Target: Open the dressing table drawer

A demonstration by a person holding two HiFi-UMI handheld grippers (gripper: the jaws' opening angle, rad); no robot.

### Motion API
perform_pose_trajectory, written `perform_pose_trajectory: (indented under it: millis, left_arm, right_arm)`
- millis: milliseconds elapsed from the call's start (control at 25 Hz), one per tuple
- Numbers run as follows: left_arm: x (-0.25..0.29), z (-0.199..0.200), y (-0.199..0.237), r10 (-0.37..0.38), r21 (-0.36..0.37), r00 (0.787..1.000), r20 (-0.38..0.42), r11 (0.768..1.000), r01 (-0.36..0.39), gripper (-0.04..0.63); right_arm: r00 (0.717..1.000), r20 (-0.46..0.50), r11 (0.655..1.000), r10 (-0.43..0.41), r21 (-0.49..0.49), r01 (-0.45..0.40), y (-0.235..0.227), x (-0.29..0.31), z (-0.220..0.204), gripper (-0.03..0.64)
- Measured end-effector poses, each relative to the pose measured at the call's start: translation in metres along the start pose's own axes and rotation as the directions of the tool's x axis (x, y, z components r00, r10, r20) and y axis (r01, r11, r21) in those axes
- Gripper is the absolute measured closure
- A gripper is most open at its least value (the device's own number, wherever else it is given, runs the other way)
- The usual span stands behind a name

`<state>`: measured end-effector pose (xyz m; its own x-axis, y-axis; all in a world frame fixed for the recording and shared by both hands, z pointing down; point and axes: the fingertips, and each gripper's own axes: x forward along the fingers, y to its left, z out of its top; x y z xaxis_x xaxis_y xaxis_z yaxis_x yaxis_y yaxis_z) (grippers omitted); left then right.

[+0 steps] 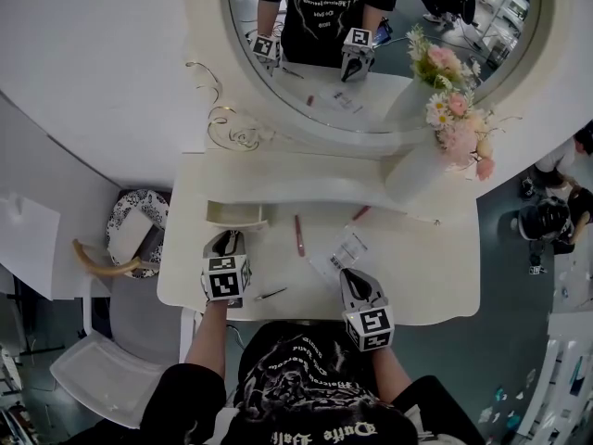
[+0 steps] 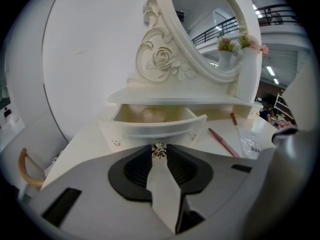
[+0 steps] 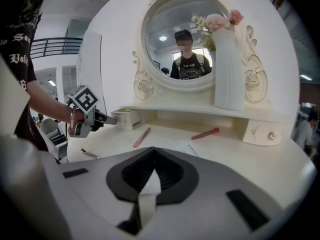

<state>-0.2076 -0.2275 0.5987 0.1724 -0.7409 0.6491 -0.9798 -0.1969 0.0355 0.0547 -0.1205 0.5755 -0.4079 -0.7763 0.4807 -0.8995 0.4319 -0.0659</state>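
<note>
White curved wall point(image 1: 93, 63) rises behind the dressing table point(image 1: 417, 281). Dark grey floor point(image 1: 519, 286) shows to its right. White chair point(image 1: 97, 376) at lower left, black-and-white patterned bag point(image 1: 130, 213) with a curved wooden handle beside it. Upper-level railing point(image 2: 280, 14) and ceiling strip lights point(image 2: 270, 70) beyond; bright, even light

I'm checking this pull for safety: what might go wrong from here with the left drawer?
The drawer already stands well out from under the shelf; pulled further, it might come right out. The left gripper pinches only its small knob, so the grip might slip.
</note>
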Motion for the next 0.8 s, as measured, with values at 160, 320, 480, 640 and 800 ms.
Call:
perform_pose_trajectory:
  millis: [160, 320, 480, 640, 800]
  left_arm:
    - [-0.0018, -0.0016, 0.0000, 0.000, -0.002, 1.000, 0.001, 1.000, 0.000, 0.491]
    - [-0.0037, -0.0033, -0.0006, 0.000, 0.000, 1.000, 0.000, 1.000, 0.000, 0.491]
    - [-0.0053, -0.0051, -0.0005, -0.003, 0.005, 1.000, 0.002, 1.000, 0.003, 0.491]
    - [-0.0051, -0.0053, -0.0007, -0.004, 0.009, 1.000, 0.000, 1.000, 0.004, 0.492]
    - [-0.0065, -0.0071, -0.0012, 0.001, 0.004, 1.000, 0.006, 1.000, -0.001, 0.492]
  right_arm:
    - [1.000, 0.007, 1.000, 0.001, 0.003, -0.001, 0.0014, -0.0006, 0.0003, 0.606]
    - [1.000, 0.009, 1.000, 0.001, 0.004, -0.001, 0.0027, -0.0007, 0.0007, 0.606]
    - [1.000, 0.018, 1.000, 0.004, 0.003, -0.004, 0.0054, 0.0002, 0.0018, 0.606]
    - [1.000, 0.018, 1.000, 0.001, 0.004, -0.001, 0.0058, 0.0001, 0.0007, 0.606]
    - [1.000, 0.024, 1.000, 0.004, 0.004, -0.004, 0.0076, 0.0006, 0.0011, 0.606]
